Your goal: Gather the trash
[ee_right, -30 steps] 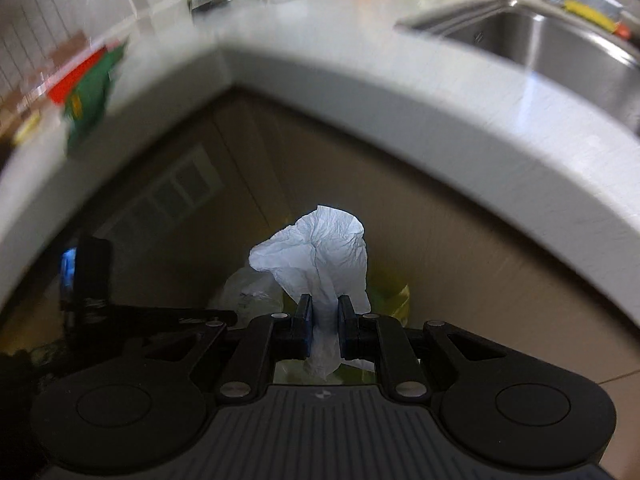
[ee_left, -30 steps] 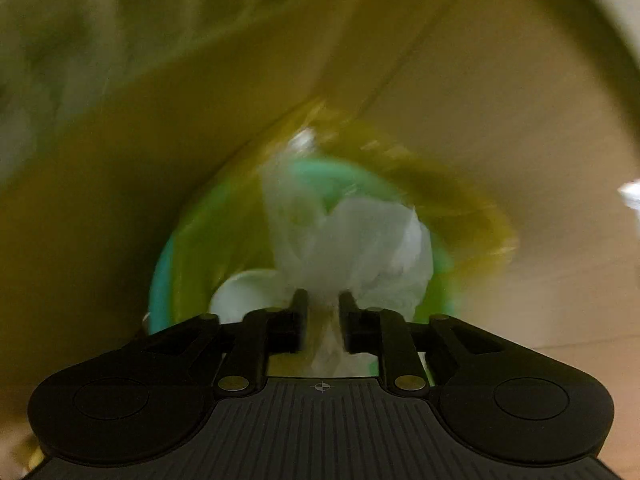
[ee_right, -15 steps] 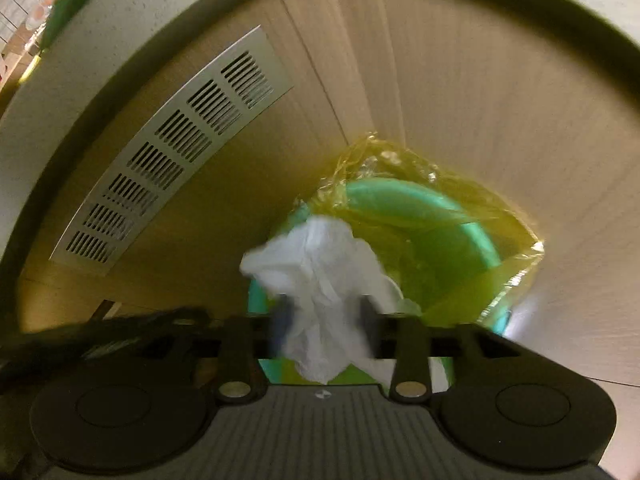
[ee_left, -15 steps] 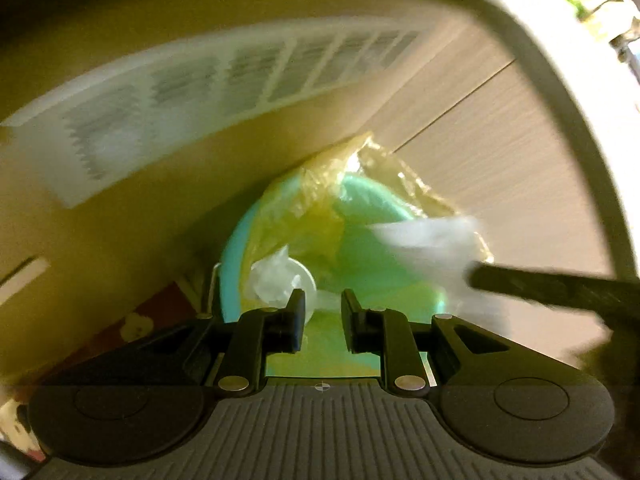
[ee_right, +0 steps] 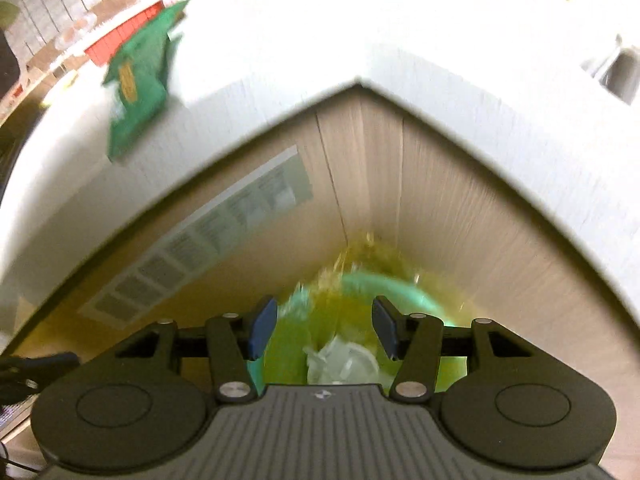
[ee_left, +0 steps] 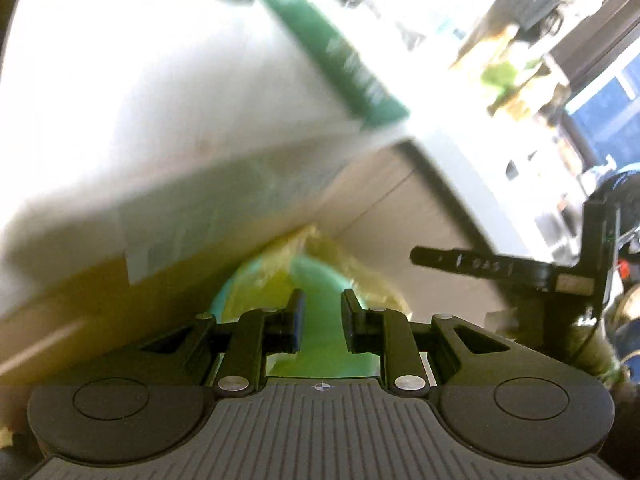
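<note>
- Right tongs (ee_right: pixel 324 334) spread wide, empty, over the lined bin (ee_right: pixel 384 284) (white tissue (ee_right: pixel 340 364) lies inside).
- Left tongs (ee_left: pixel 322 322) slightly parted, pinching nothing.
- Green packet (ee_right: pixel 140 80) waits on the tabletop (ee_right: pixel 360 40).

Left tool (ee_left: pixel 322 320) narrowly parted, empty; right tool (ee_right: pixel 323 330) wide apart

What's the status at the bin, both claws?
Left claw open, empty. Right claw open wide, empty. White tissue lying in teal bin with yellow liner. Green packet on countertop; nothing blocking.
</note>
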{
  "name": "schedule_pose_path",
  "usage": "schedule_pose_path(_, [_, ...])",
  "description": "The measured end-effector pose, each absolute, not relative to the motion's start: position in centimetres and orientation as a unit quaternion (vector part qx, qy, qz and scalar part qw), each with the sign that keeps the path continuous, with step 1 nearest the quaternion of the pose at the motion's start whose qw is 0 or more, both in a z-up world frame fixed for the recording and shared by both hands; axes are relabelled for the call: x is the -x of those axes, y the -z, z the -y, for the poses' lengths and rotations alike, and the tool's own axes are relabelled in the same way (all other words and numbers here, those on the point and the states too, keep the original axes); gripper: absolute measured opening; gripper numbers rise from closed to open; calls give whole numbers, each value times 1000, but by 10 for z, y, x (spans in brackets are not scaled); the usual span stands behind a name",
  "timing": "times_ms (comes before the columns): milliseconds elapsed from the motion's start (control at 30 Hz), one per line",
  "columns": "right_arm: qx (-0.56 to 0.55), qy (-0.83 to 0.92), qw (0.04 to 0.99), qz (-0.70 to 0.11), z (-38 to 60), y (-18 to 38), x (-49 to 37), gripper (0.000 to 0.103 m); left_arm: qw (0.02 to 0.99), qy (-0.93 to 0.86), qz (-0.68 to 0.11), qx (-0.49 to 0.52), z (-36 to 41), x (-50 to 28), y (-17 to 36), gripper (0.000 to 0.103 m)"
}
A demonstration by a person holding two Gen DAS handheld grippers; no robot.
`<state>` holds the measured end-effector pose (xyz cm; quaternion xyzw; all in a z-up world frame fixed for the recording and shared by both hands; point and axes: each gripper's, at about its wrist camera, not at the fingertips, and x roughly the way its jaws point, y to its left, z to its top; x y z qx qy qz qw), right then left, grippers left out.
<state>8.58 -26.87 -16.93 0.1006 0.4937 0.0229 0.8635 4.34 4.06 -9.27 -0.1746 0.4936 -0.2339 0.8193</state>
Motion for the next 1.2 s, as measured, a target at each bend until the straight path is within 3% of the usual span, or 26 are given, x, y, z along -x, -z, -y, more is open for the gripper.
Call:
schedule_pose_path(67, [-87,-31,875,-476,265,153,-87,54,834,226,-472,173,-44,-43,75,22])
schedule_pose_path(233, [-54,-58,904,-419,242,117,-97,67,860,158,-450,181,-70,-53,46,22])
schedule_pose_path(533, [-40,-147,918,-365,160,56,-187,67,890,71,-405,194,-148,-66,5,22])
schedule_pose_path(700, [-20,-203,923,-328,71,19,-256,67,894,43,-385,224,-196,-74,6,22])
schedule_pose_path(833, [-25,-274,899,-341,-6,18,-318,67,898,53,-367,236,-219,-74,12,22])
schedule_pose_path(1000, [-16,-305,869,-389,-87,42,-407,47,909,33,-333,248,-252,-62,18,22])
schedule_pose_path(1200, [-37,-280,863,-418,-140,70,-498,47,908,-49,-320,267,-294,-43,21,22])
